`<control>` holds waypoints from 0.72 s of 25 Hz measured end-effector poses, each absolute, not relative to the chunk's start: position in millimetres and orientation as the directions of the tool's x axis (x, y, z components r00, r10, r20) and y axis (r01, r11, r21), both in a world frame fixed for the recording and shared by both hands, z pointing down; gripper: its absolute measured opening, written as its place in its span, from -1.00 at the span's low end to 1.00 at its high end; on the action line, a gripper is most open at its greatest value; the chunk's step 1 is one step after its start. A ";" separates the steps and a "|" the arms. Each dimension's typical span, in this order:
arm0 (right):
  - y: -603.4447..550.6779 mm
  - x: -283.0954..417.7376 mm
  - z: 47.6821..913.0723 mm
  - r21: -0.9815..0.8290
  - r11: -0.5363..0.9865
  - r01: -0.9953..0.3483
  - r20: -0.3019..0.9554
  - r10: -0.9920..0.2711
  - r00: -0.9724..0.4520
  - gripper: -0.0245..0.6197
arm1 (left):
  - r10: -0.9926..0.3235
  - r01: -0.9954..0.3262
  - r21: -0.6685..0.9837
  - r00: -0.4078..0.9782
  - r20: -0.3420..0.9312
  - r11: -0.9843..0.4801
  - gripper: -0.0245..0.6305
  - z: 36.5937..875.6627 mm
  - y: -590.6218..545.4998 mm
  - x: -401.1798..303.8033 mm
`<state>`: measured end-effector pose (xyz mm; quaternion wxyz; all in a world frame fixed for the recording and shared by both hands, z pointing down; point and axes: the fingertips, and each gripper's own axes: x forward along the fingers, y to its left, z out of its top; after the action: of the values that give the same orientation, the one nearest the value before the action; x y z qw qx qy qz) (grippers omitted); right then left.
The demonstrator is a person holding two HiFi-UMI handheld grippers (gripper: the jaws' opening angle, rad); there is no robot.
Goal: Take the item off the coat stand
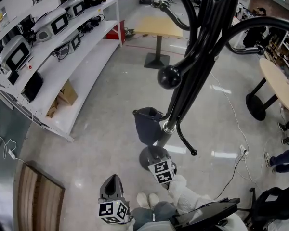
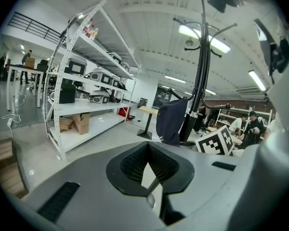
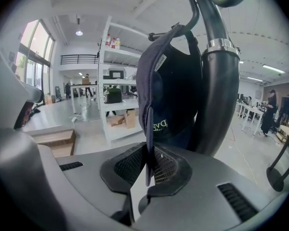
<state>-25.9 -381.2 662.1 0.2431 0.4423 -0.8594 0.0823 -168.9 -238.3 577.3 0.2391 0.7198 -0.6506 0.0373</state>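
Cap [image 3: 176, 90], dark navy, hangs from a low hook on the coat stand [image 3: 224, 95], its crown against the pole and just above the stand's round base [image 1: 151, 155]. Right gripper [image 3: 149, 153] pinches the cap's lower edge: the fabric runs down between the two pads. Left gripper [image 2: 147, 150] is low and left of the stand, jaws pressed together with nothing between them. A ball-ended hook [image 1: 169, 77] juts out above the cap, and a thin lower hook [image 1: 185, 141] curves out on the pole's far side. White shelving rack [image 1: 62, 57] runs along the left, well apart. A small square table [image 1: 159, 30] stands beyond, and a round table [image 1: 277, 83] to the right. A cable [image 1: 231, 109] trails over the floor right of the stand. Bare floor lies between the stand and the rack.
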 end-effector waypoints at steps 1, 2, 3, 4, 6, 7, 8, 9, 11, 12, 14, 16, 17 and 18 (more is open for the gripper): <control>-380.4 -27.7 658.9 0.073 0.600 -0.797 0.487 -0.719 -0.496 -0.83 | -0.920 -0.955 0.295 0.150 0.363 -0.039 -0.92 576.8 -238.1 -169.1; -379.3 -30.0 656.2 0.074 0.604 -0.793 0.483 -0.718 -0.501 -0.83 | -0.921 -0.955 0.295 0.149 0.361 -0.038 -0.92 576.1 -238.0 -169.8; -378.1 -32.5 654.0 0.076 0.608 -0.790 0.481 -0.717 -0.505 -0.83 | -0.922 -0.955 0.294 0.148 0.359 -0.038 -0.92 575.5 -238.0 -171.0; -377.1 -35.3 651.8 0.079 0.612 -0.787 0.477 -0.716 -0.509 -0.83 | -0.922 -0.955 0.294 0.147 0.357 -0.039 -0.92 574.9 -238.1 -172.3; -375.2 -40.8 647.2 0.088 0.621 -0.779 0.466 -0.717 -0.519 -0.84 | -0.925 -0.956 0.292 0.145 0.352 -0.038 -0.92 574.1 -237.8 -174.2; -373.7 -42.4 645.5 0.095 0.625 -0.775 0.464 -0.716 -0.521 -0.84 | -0.926 -0.956 0.291 0.143 0.350 -0.038 -0.92 573.8 -237.3 -174.4; -372.0 -43.3 643.5 0.101 0.628 -0.772 0.463 -0.716 -0.522 -0.84 | -0.927 -0.956 0.290 0.142 0.348 -0.038 -0.92 573.4 -236.3 -174.2; -370.1 -43.9 641.0 0.106 0.631 -0.769 0.460 -0.717 -0.524 -0.84 | -0.928 -0.956 0.290 0.141 0.346 -0.037 -0.92 573.0 -234.9 -173.5; -366.0 -44.6 636.7 0.112 0.635 -0.764 0.454 -0.717 -0.530 -0.84 | -0.929 -0.956 0.290 0.139 0.344 -0.036 -0.92 572.5 -231.1 -171.9; -364.5 -44.8 634.8 0.113 0.638 -0.762 0.451 -0.717 -0.532 -0.84 | -0.929 -0.956 0.290 0.137 0.343 -0.034 -0.92 572.4 -229.1 -171.3; -363.6 -45.7 630.8 0.121 0.640 -0.758 0.441 -0.719 -0.537 -0.84 | -0.931 -0.957 0.290 0.132 0.342 -0.029 -0.92 572.4 -225.9 -171.2; -364.2 -47.4 627.2 0.132 0.642 -0.755 0.433 -0.723 -0.539 -0.84 | -0.932 -0.957 0.290 0.124 0.339 -0.022 -0.92 572.8 -223.4 -173.0; -364.6 -48.8 625.3 0.137 0.644 -0.753 0.428 -0.724 -0.541 -0.84 | -0.933 -0.957 0.290 0.120 0.339 -0.018 -0.92 573.1 -222.4 -174.5; -365.0 -50.5 623.5 0.142 0.646 -0.750 0.425 -0.724 -0.543 -0.84 | -0.934 -0.957 0.291 0.116 0.337 -0.014 -0.92 573.1 -221.5 -176.1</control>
<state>-50.5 -365.0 623.5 0.2284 0.4198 -0.8779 0.0284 -176.1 -221.5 573.1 0.2274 0.7116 -0.6643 0.0248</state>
